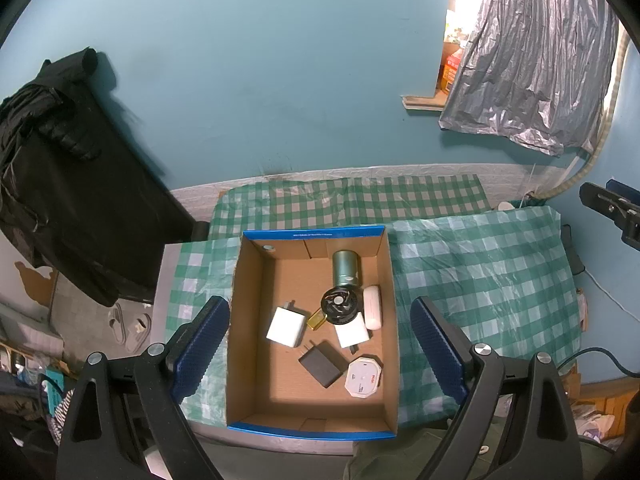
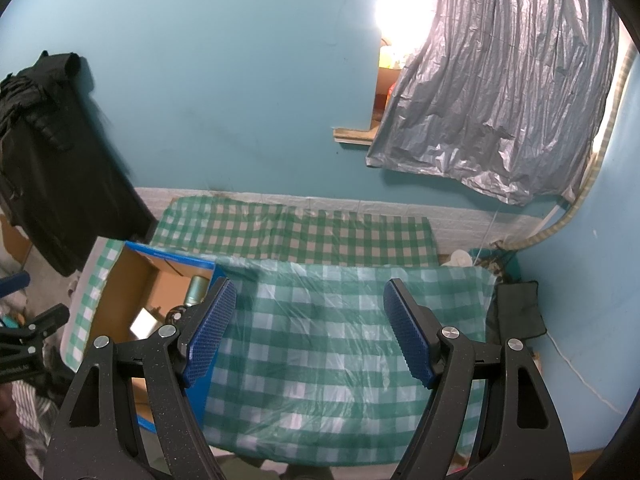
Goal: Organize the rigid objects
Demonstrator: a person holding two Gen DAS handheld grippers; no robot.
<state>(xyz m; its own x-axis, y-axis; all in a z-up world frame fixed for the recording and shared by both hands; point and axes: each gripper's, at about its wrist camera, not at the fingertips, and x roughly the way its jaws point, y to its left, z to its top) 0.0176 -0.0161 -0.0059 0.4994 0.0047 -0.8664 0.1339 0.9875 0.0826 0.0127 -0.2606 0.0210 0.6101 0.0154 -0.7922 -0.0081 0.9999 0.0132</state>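
Left wrist view: I have the left gripper (image 1: 320, 344) hanging above the cardboard box (image 1: 250, 320), fingers spread wide and holding nothing, one blue pad over each side wall. The box sits on the green checked cloth (image 1: 480, 280) and its rim is edged in blue.

Inside the box, from the far end toward me:
- a green cylinder (image 1: 346, 268) lying on its side
- a black round piece (image 1: 339, 305) touching the cylinder's near end
- a white earbud case (image 1: 372, 306) against the right wall, just beside the black piece
- a white charger (image 1: 286, 326) left of centre, a small gold item (image 1: 316, 320) between it and the black piece
- a second white charger (image 1: 352, 334) partly under the black piece
- a black charger (image 1: 322, 364) and a white octagonal box (image 1: 363, 378) nearest me, touching each other

Surroundings: a black garment (image 1: 72, 168) hangs at left over the floor, sandals (image 1: 128, 326) below it. A crinkled silver sheet (image 1: 532, 60) hangs on the teal wall at upper right.

Right wrist view: the right gripper (image 2: 310, 328) hovers over bare checked cloth, well apart from the box, fingers spread and empty. The box corner shows at left behind my left finger. A dark cloth (image 2: 516, 312) lies off the table's right edge.
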